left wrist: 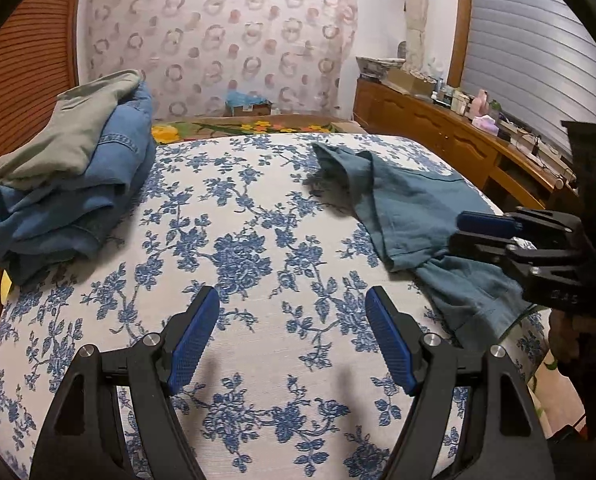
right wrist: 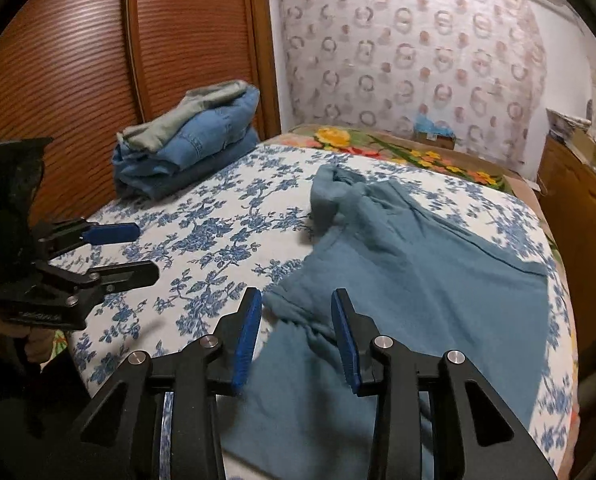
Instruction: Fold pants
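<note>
Teal pants [right wrist: 409, 280] lie loosely spread and rumpled on the right side of the bed; they also show in the left wrist view [left wrist: 409, 208]. My right gripper [right wrist: 296, 300] is open, with its jaws just above the near part of the pants, holding nothing. It also shows at the right in the left wrist view [left wrist: 463, 230]. My left gripper [left wrist: 292, 300] is open and empty over bare bedspread, left of the pants. It shows at the left in the right wrist view [right wrist: 146, 250].
The bed has a white bedspread with blue flowers [left wrist: 258, 220]. A stack of folded jeans with a grey-green garment on top [left wrist: 70, 176] sits at its far left corner by a wooden louvred door [right wrist: 78, 60]. A wooden sideboard [left wrist: 457, 132] runs along the right.
</note>
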A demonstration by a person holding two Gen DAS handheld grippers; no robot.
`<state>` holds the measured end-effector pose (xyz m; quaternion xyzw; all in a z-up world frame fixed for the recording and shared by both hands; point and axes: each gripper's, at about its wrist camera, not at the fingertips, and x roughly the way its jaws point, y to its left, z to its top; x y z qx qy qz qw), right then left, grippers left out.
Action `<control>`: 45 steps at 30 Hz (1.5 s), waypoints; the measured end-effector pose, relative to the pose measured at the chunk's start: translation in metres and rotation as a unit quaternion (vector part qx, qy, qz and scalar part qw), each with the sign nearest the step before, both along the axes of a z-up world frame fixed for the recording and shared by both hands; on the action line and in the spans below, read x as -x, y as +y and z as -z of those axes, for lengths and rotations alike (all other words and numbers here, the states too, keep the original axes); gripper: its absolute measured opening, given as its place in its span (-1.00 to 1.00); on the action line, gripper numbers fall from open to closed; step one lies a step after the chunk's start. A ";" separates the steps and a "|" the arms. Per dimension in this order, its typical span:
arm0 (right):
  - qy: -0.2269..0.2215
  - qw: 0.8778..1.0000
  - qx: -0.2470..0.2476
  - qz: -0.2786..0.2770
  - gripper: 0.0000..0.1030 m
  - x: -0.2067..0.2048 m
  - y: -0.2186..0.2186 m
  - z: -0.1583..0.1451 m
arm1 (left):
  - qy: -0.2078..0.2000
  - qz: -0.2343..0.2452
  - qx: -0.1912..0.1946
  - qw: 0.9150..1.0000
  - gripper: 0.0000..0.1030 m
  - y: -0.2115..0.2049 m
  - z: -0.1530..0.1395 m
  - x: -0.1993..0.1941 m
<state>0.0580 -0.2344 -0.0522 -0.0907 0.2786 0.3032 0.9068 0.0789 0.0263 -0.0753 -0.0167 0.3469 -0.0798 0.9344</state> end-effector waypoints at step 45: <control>-0.043 0.995 0.047 0.081 -0.94 -0.059 -0.021 -0.038 | -0.008 0.043 0.010 0.999 0.48 -0.020 -0.014 -0.021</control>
